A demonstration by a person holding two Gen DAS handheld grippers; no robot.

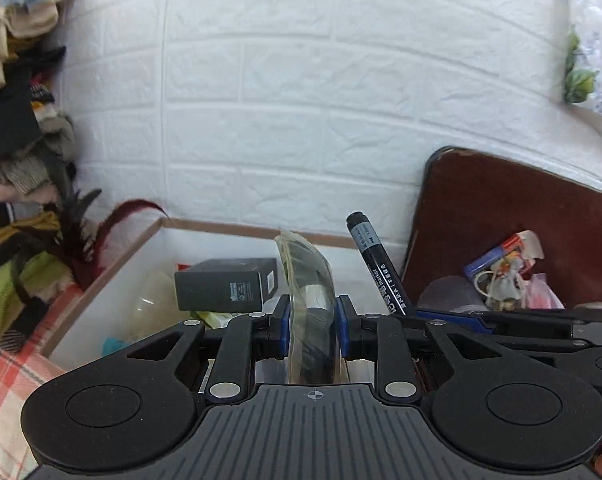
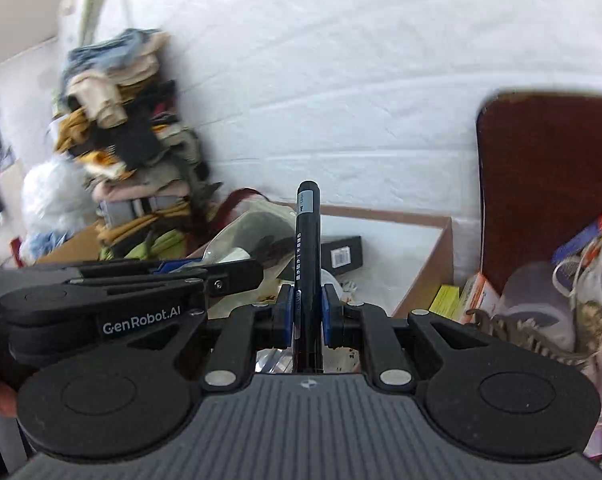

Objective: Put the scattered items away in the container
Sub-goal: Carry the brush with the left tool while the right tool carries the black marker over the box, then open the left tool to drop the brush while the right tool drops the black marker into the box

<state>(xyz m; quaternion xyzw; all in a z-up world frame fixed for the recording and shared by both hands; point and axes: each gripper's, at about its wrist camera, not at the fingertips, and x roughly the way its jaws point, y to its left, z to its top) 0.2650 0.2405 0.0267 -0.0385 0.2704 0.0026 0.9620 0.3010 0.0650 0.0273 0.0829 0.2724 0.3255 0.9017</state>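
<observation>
Container (image 1: 113, 276), a white-walled box with brown rim, sat against the white brick-pattern wall (image 1: 301, 100), just ahead of both grippers. Pile of folded clothes (image 2: 121, 128) stood at its left; dark red-brown board (image 1: 501, 220) leaned at its right, with packets and bags heaped below it. Black carton (image 1: 225, 286) lay inside the box among smaller clutter. Left gripper (image 1: 312, 326) was clamped on a clear plastic piece (image 1: 307, 280), held edge-on above the near rim. Right gripper (image 2: 305, 316) was clamped on a black marker (image 2: 308, 248), upright, printed "marker" plus small characters too fine to read. "GenRobot.AI" showed on the left gripper's side.
</observation>
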